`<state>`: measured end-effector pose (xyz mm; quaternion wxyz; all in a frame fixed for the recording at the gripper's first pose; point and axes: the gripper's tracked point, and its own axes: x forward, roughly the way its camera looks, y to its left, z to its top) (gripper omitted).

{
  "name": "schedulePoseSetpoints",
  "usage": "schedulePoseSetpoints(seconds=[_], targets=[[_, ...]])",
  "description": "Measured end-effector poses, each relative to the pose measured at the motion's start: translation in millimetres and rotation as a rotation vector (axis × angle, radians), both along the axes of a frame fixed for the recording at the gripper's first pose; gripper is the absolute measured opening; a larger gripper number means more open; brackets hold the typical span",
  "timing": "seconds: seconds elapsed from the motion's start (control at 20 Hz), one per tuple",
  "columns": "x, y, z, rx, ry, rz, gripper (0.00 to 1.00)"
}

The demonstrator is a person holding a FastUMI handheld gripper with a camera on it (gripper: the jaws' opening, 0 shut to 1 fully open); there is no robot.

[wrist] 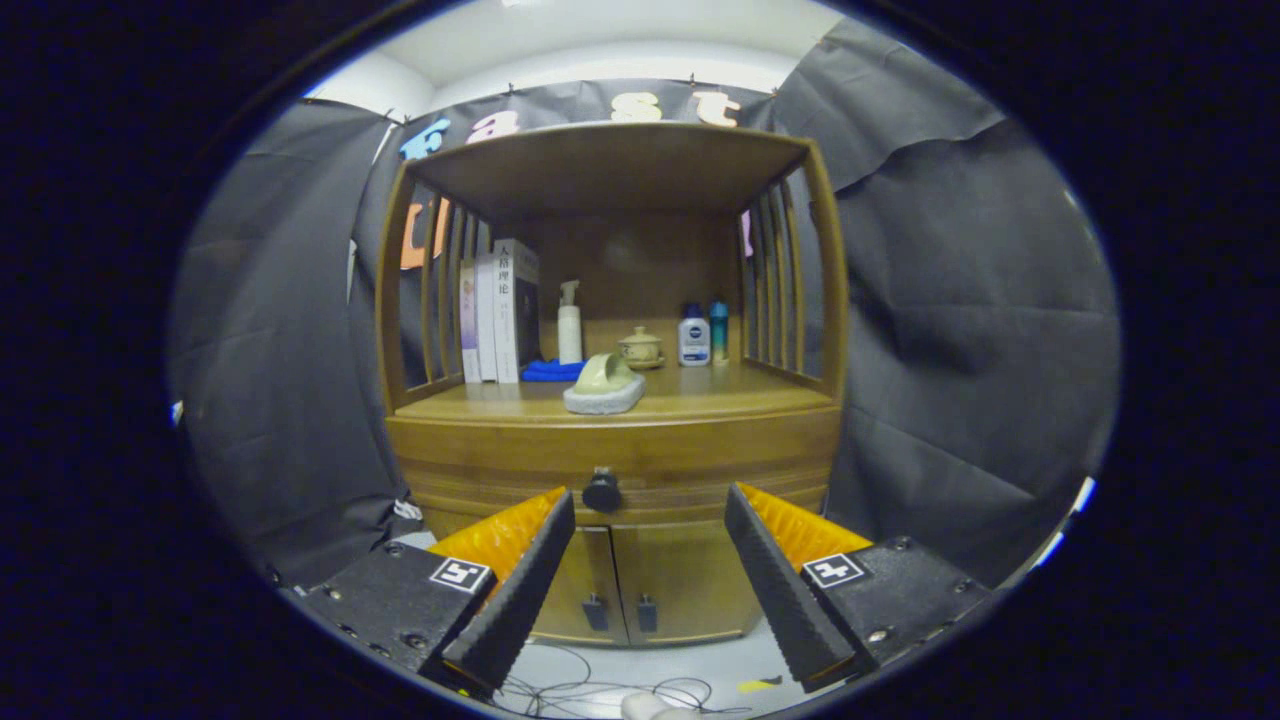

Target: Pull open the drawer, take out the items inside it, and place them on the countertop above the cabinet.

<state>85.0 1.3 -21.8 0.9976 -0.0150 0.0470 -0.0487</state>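
Ahead, drawer (612,462) closed, knob (602,491) beyond spread tool (650,510) fingers.

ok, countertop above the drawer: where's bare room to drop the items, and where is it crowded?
Bare wood on the countertop: the front right, ahead of the two bottles, and the front left strip ahead of the books. Crowded: centre, where the green object on its grey pad sits, with blue cloth, pump bottle and lidded cup behind. Gripper open, short of the drawer knob.
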Motion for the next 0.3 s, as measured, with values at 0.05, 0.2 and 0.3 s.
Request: schedulePoseSetpoints(seconds=[0.05, 0.2, 0.3], targets=[[-26.4, -7.0, 1.6, -0.004, -0.003, -0.015, 0.99], [-86.3, -27.2, 3.3, 0.027, -0.037, -0.062, 0.99], [-107.0, -35.6, 5.9, 0.042, -0.066, -0.089, 0.99]])
